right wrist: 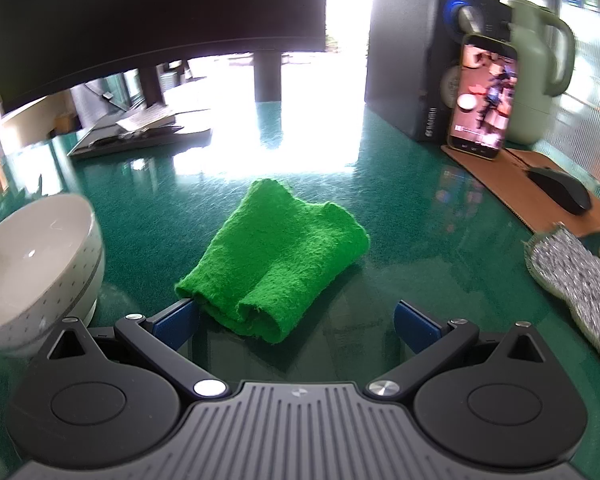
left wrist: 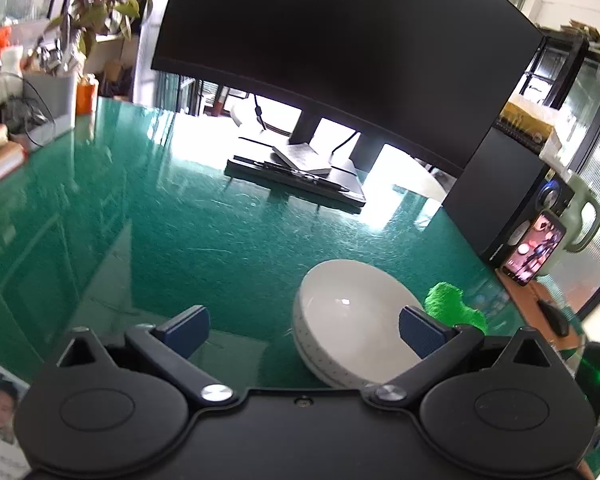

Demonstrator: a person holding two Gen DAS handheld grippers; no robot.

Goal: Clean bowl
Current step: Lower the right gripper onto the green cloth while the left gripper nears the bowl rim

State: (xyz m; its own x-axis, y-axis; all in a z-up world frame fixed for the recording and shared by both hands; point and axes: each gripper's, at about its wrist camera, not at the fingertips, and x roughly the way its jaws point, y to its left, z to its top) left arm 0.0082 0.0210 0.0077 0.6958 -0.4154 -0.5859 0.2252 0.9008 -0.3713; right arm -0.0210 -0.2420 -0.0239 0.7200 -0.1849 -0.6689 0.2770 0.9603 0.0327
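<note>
The left tongs [left wrist: 303, 330] stand spread wide over the green desk [left wrist: 172, 216] with nothing pinched; no earlier view is at hand to compare. In the left wrist view the white bowl [left wrist: 348, 316] sits on the desk at about five o'clock from the picture's middle, its rim tilted slightly toward the camera, and the right-hand blue pad [left wrist: 422, 330] overlaps its near right edge; whether the pad touches the bowl cannot be told. Beyond the bowl, at about four o'clock, a bit of the green cloth [left wrist: 452, 304] shows. A dark monitor [left wrist: 340, 52] fills the twelve o'clock area, with a flat black tray of papers [left wrist: 300, 178] under it, a potted plant [left wrist: 96, 8] at ten o'clock and a phone [left wrist: 534, 248] propped against a dark box at three o'clock. The right tongs [right wrist: 296, 326] are also spread and hold nothing. In the right wrist view the folded cloth [right wrist: 276, 256] lies on the desk straight ahead, its near end between the pads and just beside the left-hand pad [right wrist: 176, 324]. The bowl [right wrist: 32, 264] stands at nine o'clock, apart from the cloth. At two o'clock are the lit phone [right wrist: 482, 98] and a pale green jug [right wrist: 536, 76], at three o'clock a black mouse [right wrist: 560, 192] on a brown mat, and at four o'clock a silvery scrubbing pad [right wrist: 580, 284].
</note>
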